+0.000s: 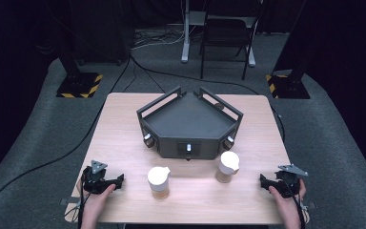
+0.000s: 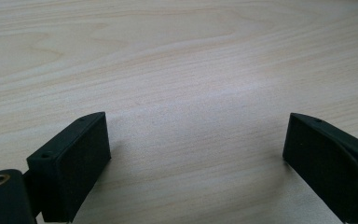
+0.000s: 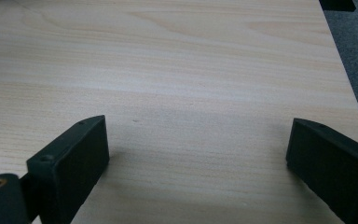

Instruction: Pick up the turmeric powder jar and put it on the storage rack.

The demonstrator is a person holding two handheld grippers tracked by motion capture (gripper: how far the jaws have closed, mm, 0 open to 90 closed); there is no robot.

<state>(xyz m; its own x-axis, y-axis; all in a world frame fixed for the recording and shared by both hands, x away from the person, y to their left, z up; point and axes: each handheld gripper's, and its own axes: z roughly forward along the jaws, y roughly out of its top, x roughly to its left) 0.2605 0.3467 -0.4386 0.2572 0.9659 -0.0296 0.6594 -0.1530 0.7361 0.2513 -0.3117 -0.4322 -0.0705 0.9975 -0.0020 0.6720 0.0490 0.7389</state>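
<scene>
Both grippers are sitting low at the near edge of the worktop (image 1: 124, 119), fingers spread wide, nothing between them. In both gripper views bare wood is showing between the black pads.

Left gripper (image 1: 119, 180) is lying at roughly 7 o'clock on the worktop, held by the left hand (image 1: 95, 202), pointing toward 3 o'clock. Right gripper (image 1: 263, 181) is lying at about 5 o'clock in the right hand (image 1: 286, 200), pointing toward 9 o'clock.

Two white-lidded cups are standing upright between them. The left cup (image 1: 158, 182) is sitting near the left gripper's fingers but apart. The right cup (image 1: 228, 166) is sitting slightly farther back, apart from the right gripper.

The dark angular tray (image 1: 190, 121) is occupying the centre, at 12 o'clock from the cups.
</scene>
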